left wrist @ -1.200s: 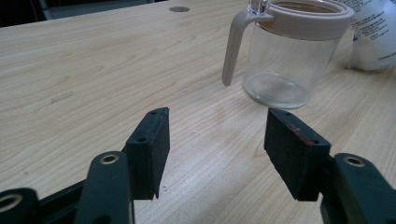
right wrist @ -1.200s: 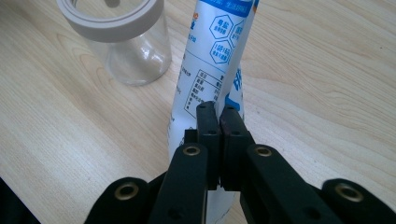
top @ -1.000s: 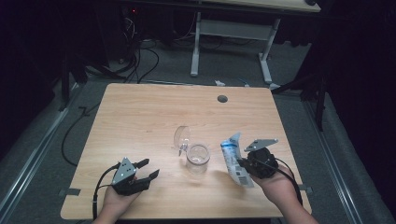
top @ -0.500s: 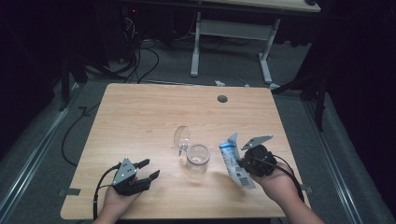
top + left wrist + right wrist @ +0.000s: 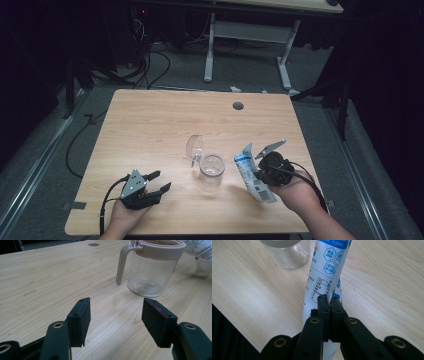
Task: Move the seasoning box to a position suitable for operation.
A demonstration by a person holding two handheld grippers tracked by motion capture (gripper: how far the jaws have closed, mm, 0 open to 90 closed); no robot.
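Note:
A clear glass jar (image 5: 211,171) with a beige rim and handle stands at the table's middle front, its round lid (image 5: 195,147) flipped up. My left gripper (image 5: 157,181) rests low at the front left with its jaws open and nothing between them. In the left gripper view the left gripper (image 5: 116,312) points at the jar (image 5: 150,272). My right gripper (image 5: 257,177) is shut on a white and blue pouch (image 5: 250,170), held upright just right of the jar. In the right gripper view the right gripper (image 5: 329,301) pinches the pouch (image 5: 327,270) by its edge, near the jar's base (image 5: 287,252).
The wooden table (image 5: 150,125) has a round cable hole (image 5: 238,105) near its far edge. Dark floor with cables and a second desk's legs (image 5: 210,50) lie beyond. Cables trail from both grippers toward the front edge.
The right hand has shifted and tilted a little with the pouch still gripped. The left hand and the jar have not moved.

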